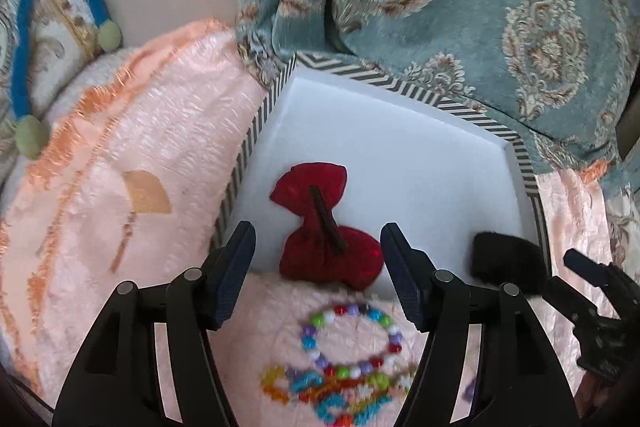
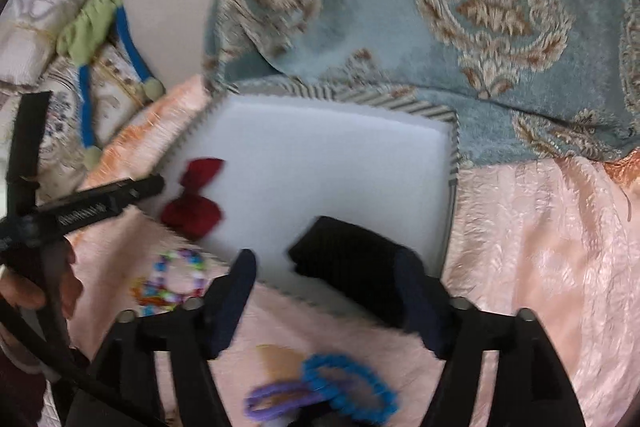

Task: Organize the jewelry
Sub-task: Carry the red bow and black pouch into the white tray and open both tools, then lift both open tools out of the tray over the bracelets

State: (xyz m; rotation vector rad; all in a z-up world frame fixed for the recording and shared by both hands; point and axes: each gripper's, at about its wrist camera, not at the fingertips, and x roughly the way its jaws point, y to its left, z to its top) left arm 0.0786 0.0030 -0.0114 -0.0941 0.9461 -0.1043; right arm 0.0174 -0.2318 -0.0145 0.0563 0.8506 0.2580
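Note:
A red fabric bow (image 1: 320, 227) lies inside a white box with a striped rim (image 1: 400, 87), near its front left corner. My left gripper (image 1: 318, 239) is open, a finger on each side of the bow and clear of it. A black ribbed fabric piece (image 2: 352, 259) rests on the box's near edge (image 2: 400, 103). My right gripper (image 2: 326, 263) stands open around it; the right finger is close against it, the left finger apart. The bow (image 2: 196, 199) also shows in the right wrist view. Bead bracelets (image 1: 348, 339) lie on the pink cover in front of the box.
A teal patterned blanket (image 1: 500, 7) is bunched behind the box. The pink quilted cover (image 1: 140, 167) spreads left and right. Blue (image 2: 348, 383) and purple (image 2: 276, 399) hair ties lie near the right gripper. A green and blue cord (image 1: 24, 47) sits far left.

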